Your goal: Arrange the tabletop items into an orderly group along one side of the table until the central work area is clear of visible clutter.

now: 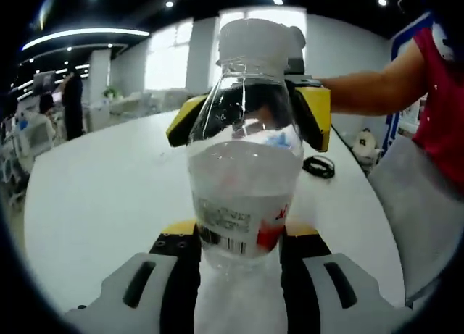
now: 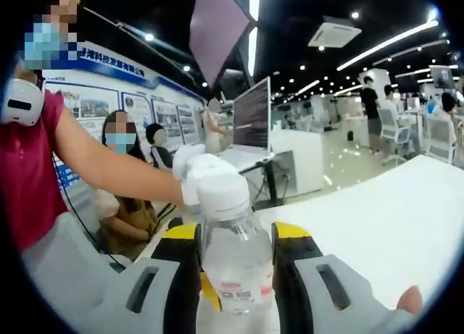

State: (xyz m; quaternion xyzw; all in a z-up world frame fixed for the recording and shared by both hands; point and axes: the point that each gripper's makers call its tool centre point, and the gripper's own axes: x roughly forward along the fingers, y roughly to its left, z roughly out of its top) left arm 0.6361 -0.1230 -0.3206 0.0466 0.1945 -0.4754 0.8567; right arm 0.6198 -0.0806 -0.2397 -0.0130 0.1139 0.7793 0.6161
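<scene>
Left gripper view: tongs [image 1: 239,258] clamp upright bottle [image 1: 245,178], cap up.

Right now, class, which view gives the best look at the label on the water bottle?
The left gripper view: the water bottle stands large between the left claw, with its barcode label facing the camera. The right gripper view shows the same bottle smaller, mostly cap, label low and blurred.

claws [image 1: 239,276]: grey, black slots, yellow pads | person [image 2: 25,167]: red top
</scene>
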